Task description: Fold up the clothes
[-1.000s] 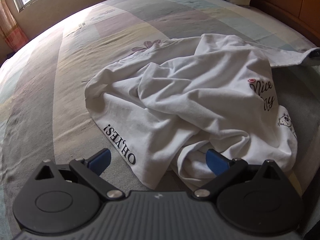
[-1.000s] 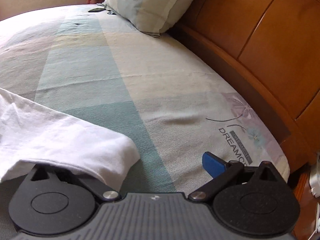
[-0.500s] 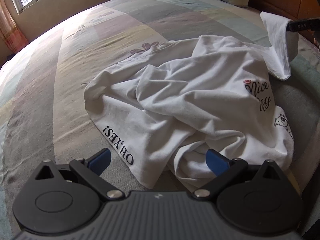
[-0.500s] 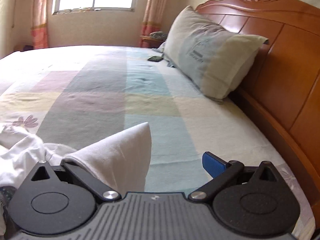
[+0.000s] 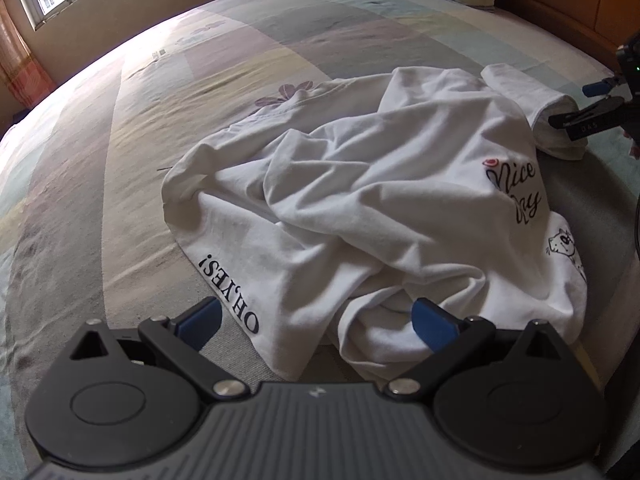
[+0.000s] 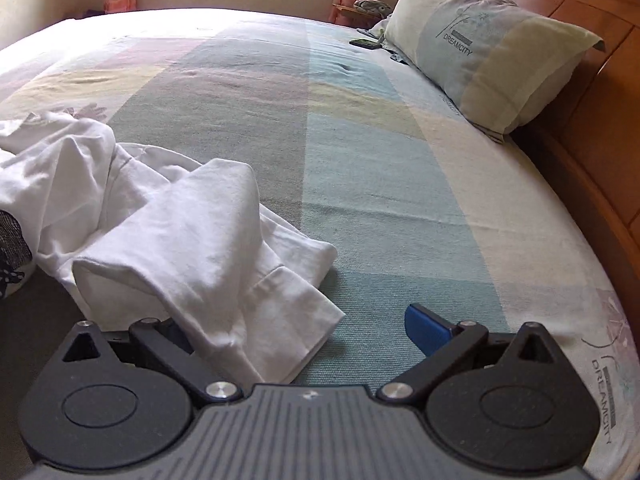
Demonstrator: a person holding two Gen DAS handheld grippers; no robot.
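I count one white shirt (image 5: 360, 200), crumpled on the bed (image 5: 100, 200), one pillow (image 6: 480, 52) at the upper right against the wooden headboard (image 6: 592, 112), and one small dark object (image 6: 362, 43) on the bed just left of the pillow.

My left view takes in the whole heap in the middle of the frame, with its prints: "OH,YES!" on the near hem at lower centre, "Nice Day" at right and a small cartoon animal below that. It also catches my right gripper (image 5: 592, 104) at the right edge, with the sleeve (image 5: 532, 108) draped over its lower finger. My right view shows only that sleeve at lower left, the pillow and the headboard; the prints do not show there.

My left gripper (image 5: 316, 320) has its jaws wide apart and holds nothing; the near hem lies between the two blue pads, just ahead of them. My right gripper (image 6: 304, 328) is also spread wide: the sleeve (image 6: 208, 256) covers the left pad, the right blue pad is bare, and the cloth is not pinched.
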